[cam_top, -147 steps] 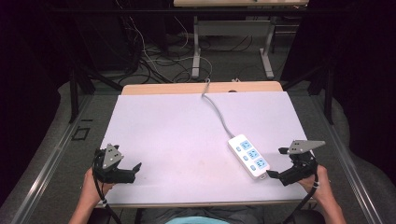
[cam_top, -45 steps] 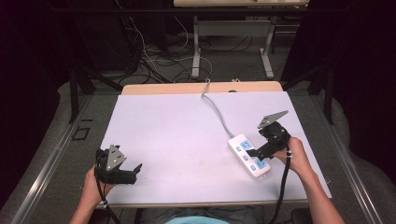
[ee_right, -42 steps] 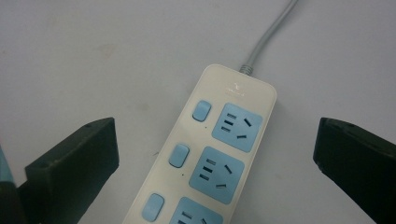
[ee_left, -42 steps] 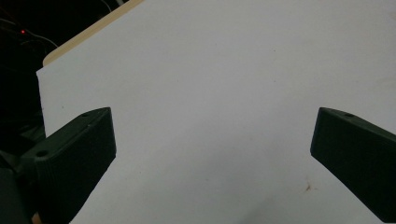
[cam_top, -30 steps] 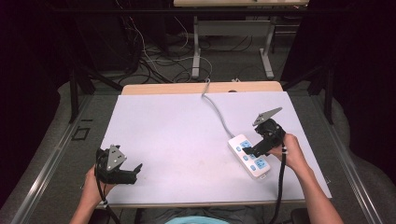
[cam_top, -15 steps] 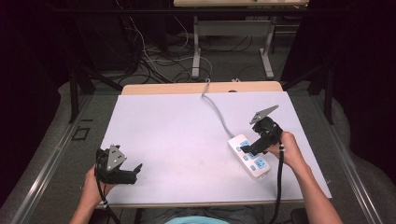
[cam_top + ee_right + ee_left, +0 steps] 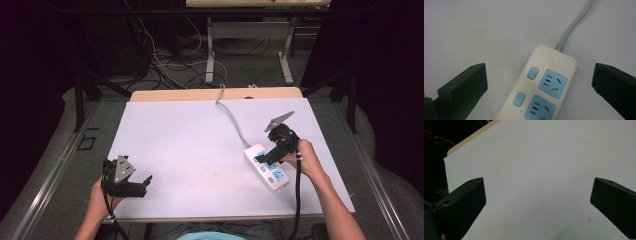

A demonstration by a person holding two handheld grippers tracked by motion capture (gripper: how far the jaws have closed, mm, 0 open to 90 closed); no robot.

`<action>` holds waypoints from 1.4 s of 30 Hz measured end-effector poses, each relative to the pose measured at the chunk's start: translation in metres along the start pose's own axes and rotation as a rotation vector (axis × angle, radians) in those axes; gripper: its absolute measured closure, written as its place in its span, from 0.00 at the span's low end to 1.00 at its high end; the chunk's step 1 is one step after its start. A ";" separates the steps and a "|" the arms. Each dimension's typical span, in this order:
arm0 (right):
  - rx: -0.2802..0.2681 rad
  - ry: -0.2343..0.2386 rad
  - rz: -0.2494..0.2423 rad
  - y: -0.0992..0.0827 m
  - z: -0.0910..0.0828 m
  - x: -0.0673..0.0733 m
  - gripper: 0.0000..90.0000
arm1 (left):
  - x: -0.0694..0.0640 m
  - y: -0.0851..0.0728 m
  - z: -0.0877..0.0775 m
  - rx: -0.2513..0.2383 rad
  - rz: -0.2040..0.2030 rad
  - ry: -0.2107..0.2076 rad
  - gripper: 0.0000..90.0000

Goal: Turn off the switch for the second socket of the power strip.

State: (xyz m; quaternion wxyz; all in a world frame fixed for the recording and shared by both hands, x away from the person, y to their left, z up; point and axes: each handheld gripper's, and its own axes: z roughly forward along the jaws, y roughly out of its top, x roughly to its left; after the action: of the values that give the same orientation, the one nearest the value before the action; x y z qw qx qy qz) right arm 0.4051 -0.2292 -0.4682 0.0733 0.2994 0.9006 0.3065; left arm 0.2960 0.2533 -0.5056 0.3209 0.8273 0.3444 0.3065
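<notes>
1. We are holding the right tool [image 7: 263,159] over the far end of the power strip [image 7: 266,167], its jaws standing wide apart with nothing between them but air.
2. In the right gripper view we are looking down on the power strip [image 7: 544,87], which is lying between the two jaws without touching either; two blue switches and two blue sockets are showing on its cream face.
3. The grey cord [image 7: 231,115] is running from the strip's far end across the worktop [image 7: 190,140] toward its back edge.
4. The strip is lying flat on the right part of the white worktop, near our right hand [image 7: 306,160].
5. We are resting the left tool [image 7: 145,181] at the near left corner, jaws also spread apart and holding nothing, well apart from the strip.
</notes>
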 end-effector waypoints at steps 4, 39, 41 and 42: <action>0.009 0.002 0.002 0.001 0.002 -0.001 0.00 | 0.000 0.000 0.000 0.000 -0.003 0.000 0.00; -0.008 -0.002 0.010 0.011 0.013 -0.006 0.20 | 0.000 0.000 0.001 0.002 0.000 -0.001 0.00; -0.008 0.002 0.028 0.010 0.012 -0.006 0.27 | 0.000 0.000 0.001 0.002 0.001 -0.001 0.00; -0.019 -0.001 0.017 0.010 0.012 -0.007 0.30 | 0.000 0.000 0.001 0.003 0.003 -0.001 0.00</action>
State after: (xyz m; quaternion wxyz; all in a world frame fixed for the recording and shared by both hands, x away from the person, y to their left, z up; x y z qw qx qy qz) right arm 0.4195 -0.2204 -0.4725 0.0739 0.3067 0.8949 0.3155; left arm 0.2963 0.2529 -0.5059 0.3193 0.8285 0.3436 0.3059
